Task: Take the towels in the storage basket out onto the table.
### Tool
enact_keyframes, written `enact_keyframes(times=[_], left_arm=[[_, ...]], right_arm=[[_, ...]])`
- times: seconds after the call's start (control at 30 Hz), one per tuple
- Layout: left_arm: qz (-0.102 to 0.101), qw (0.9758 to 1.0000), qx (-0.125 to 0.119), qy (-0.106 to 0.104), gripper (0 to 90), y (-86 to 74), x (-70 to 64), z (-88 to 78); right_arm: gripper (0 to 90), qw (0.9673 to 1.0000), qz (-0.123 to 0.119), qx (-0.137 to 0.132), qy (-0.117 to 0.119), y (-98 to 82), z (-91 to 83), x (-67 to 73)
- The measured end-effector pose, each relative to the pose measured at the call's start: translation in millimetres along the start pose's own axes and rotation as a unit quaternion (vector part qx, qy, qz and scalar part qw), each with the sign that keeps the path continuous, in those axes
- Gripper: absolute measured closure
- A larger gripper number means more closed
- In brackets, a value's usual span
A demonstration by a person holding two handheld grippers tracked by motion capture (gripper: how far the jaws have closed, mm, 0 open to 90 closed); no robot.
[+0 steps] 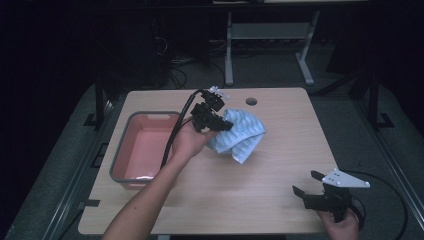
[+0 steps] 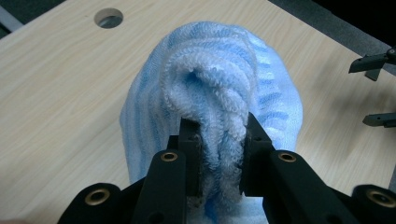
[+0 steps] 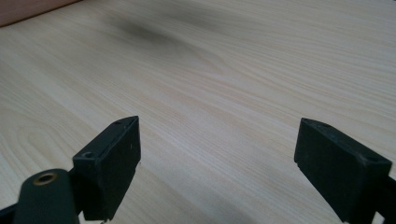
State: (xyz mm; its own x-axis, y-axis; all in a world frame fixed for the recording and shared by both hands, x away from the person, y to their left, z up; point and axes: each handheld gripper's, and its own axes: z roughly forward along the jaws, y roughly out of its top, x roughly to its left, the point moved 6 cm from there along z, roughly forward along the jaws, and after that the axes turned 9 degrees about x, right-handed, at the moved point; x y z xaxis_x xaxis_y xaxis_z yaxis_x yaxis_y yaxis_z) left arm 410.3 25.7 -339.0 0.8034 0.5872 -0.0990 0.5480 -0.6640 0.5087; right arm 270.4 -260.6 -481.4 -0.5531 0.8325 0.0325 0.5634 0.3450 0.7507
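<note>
A light blue striped towel (image 1: 240, 134) hangs bunched above the middle of the wooden table (image 1: 260, 200). My left gripper (image 1: 220, 124) is shut on a thick fold of the towel (image 2: 219, 93), its two black jaws pinching the terry cloth between them (image 2: 219, 154). My right gripper (image 1: 306, 184) rests near the table's front right corner, held by a hand, its jaws wide apart. In the right gripper view the right gripper (image 3: 217, 154) has only bare wood between its pads.
A red tub with a grey rim (image 1: 131, 120) stands at the table's left side, next to my left forearm. A round cable hole (image 1: 251, 101) sits near the far edge. Table legs and cables lie on the dark floor beyond.
</note>
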Motion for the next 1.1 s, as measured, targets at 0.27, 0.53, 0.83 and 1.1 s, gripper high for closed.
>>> enact_keyframes(times=[0.27,0.53,0.83,1.1], left_arm=[[-0.003,0.9999,0.008,-0.007,74.5,4.3,-1.8,20.1],[-0.017,0.9997,0.012,-0.013,74.4,3.6,1.7,37.9],[-0.029,0.9992,0.018,-0.023,74.3,2.4,0.6,57.9],[-0.036,0.9985,0.028,-0.032,74.1,0.5,-2.7,74.3]], right_arm=[[14.1,1.0,0.0,-0.001,0.0,0.5,-0.4,-0.1],[14.1,1.0,0.0,-0.001,0.0,0.7,-0.8,-0.3],[14.1,1.0,-0.005,0.005,0.002,2.0,2.6,1.8],[14.1,1.0,-0.005,0.008,0.003,1.2,3.3,2.6]])
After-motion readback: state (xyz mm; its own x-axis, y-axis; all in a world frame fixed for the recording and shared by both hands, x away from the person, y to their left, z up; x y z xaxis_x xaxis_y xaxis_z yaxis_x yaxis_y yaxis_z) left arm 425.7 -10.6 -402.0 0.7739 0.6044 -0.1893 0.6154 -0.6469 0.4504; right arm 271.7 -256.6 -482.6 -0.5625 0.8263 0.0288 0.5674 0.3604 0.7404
